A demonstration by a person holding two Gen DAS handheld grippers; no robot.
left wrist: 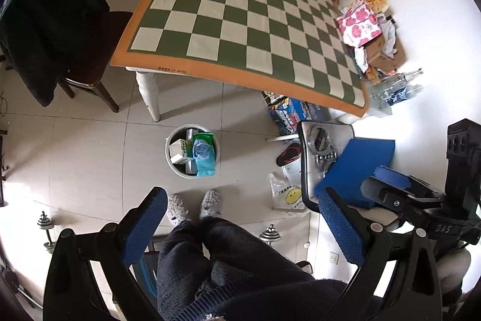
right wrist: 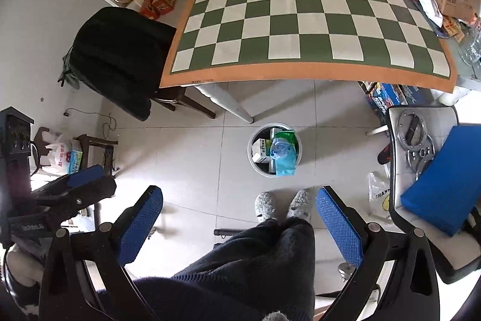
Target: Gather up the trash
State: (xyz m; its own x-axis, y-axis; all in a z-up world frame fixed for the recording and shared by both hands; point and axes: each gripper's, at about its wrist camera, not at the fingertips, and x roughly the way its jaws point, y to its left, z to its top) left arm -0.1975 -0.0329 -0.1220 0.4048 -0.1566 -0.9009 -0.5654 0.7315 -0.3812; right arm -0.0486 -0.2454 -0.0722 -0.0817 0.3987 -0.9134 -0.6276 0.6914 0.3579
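Note:
A white round trash bin (left wrist: 192, 151) stands on the tiled floor in front of the table and holds small boxes, a green packet and a blue crumpled bag. It also shows in the right wrist view (right wrist: 275, 149). My left gripper (left wrist: 242, 218) is open and empty, held high above the person's legs and slippers. My right gripper (right wrist: 239, 218) is open and empty too, at a similar height. The table top (left wrist: 240, 20) with its green and white checked cloth is bare. The right gripper shows in the left wrist view (left wrist: 399, 194).
A pile of boxes, paper and plastic bottles (left wrist: 375, 35) lies right of the table. A chair with a dark coat (left wrist: 45, 29) stands at the left. A chair (right wrist: 427, 170) with metal rings and a blue pad is at the right. Dumbbells (left wrist: 45, 227) lie on the floor.

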